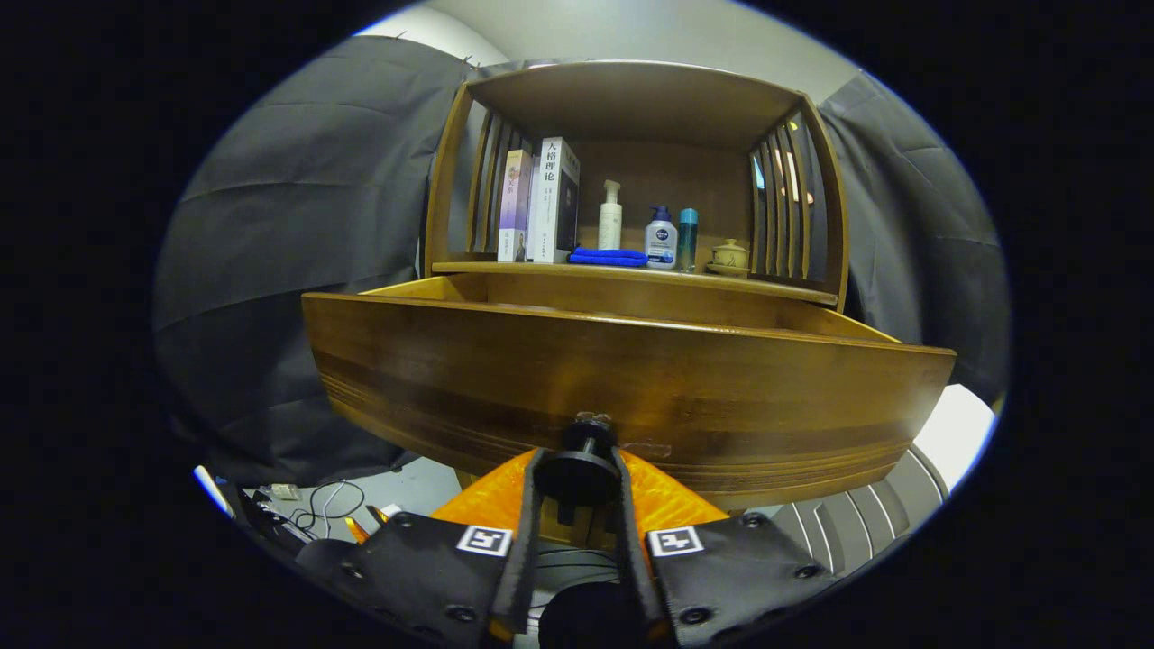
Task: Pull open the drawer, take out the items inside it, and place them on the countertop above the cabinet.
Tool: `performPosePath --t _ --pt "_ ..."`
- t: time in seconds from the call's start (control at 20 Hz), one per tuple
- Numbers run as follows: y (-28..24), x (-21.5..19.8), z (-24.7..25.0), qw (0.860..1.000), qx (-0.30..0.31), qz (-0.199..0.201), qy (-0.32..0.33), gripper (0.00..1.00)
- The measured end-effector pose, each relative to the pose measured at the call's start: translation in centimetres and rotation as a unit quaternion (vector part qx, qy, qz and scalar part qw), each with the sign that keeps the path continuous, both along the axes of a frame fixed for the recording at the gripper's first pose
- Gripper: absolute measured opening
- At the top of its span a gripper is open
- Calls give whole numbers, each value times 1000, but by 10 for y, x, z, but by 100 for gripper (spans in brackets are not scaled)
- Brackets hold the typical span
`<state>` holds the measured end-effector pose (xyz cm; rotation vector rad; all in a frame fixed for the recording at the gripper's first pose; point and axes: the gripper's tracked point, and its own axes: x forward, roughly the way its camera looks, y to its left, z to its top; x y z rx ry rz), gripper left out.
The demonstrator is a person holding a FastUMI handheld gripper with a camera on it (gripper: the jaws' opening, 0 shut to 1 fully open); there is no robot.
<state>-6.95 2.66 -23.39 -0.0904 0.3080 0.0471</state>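
Drawer (631, 379) stands pulled out from the cabinet (816, 180), its wide wooden front facing the camera and rising above the fingers. Its interior is hidden behind that front; only the inner faces of the side walls and the back edge show, so the contents cannot be made out.

Gripper (577, 469) is closed on the knob (581, 473), a dark round pull at the lower middle of the drawer front. Both fingers (527, 532) run up either side of it and press against its disc, with the knob's stem passing between them to the wood.

Countertop (631, 275) lies just above and behind the open drawer, forming the floor of an open shelf bay with slatted sides. On it, from one side to the other: two upright books (541, 203) leaning together against the slats; a folded blue cloth (608, 257) lying flat just beside them; a tall white pump bottle (610, 214) standing behind the cloth; a shorter pump bottle (661, 239) with a blue cap; a slim teal bottle (688, 239) just beside that; and a small lidded cup (728, 256) on a saucer near the far slats. All stand upright except the cloth.

Cables (325, 500) lie on the pale floor below the drawer, to one side of the fingers. Dark cloth hangs on both sides of the cabinet.
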Motion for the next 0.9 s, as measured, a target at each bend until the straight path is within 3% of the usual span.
performPosePath --t 0.35,0.7,0.9 --pt "-19 -13 45 999 22 0 -29 98" --pt "-36 -8 117 997 6 5 -80 97" --pt "-52 14 143 998 0 3 -66 98"
